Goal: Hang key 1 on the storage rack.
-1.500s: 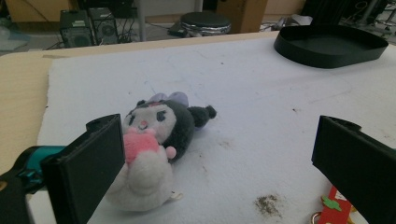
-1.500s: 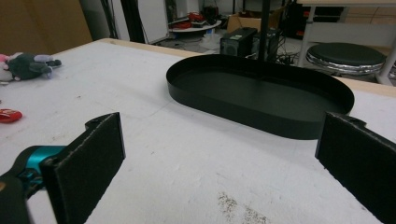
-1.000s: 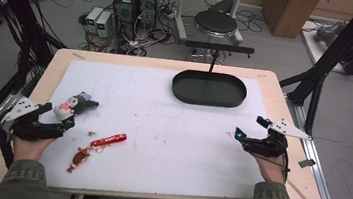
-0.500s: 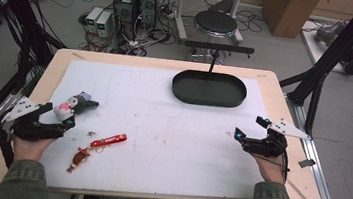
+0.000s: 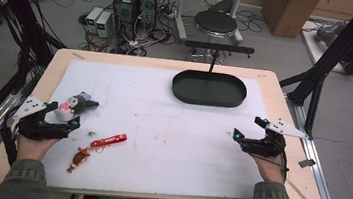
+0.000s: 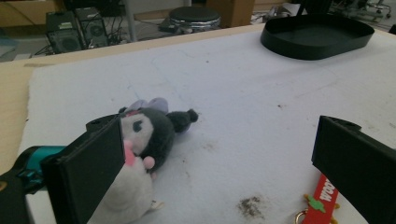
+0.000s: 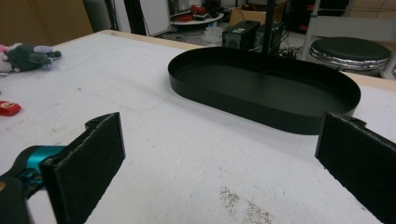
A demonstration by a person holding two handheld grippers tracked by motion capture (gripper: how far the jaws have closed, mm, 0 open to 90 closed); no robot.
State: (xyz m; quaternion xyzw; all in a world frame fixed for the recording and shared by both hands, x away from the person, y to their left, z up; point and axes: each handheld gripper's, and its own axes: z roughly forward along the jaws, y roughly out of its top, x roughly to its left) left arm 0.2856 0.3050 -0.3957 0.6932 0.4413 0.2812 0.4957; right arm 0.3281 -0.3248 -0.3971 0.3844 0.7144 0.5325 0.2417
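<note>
Two grippers rest at the near table corners. High view: the left gripper (image 5: pixel 64 117), jaws wide, sits just beside the plush toy (image 5: pixel 74 105), which lies ahead of it and slightly outward, long axis pointing toward the tray (image 5: pixel 209 89); bare mat lies between.

Left gripper view: the toy (image 6: pixel 144 140) touches the left jaw's inner face.

Right gripper view: the right gripper (image 7: pixel 224 163), jaws wide and empty, faces the tray (image 7: pixel 261 88).

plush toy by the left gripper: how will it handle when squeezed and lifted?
The plush toy looks soft and stuffed, so it will probably squash between the jaws rather than resist. Likely light for its size. Its fuzzy fabric should grip well. Its ears and limbs stick out and may flop. It lies on its side on the mat, so it seems unlikely to roll.
</note>
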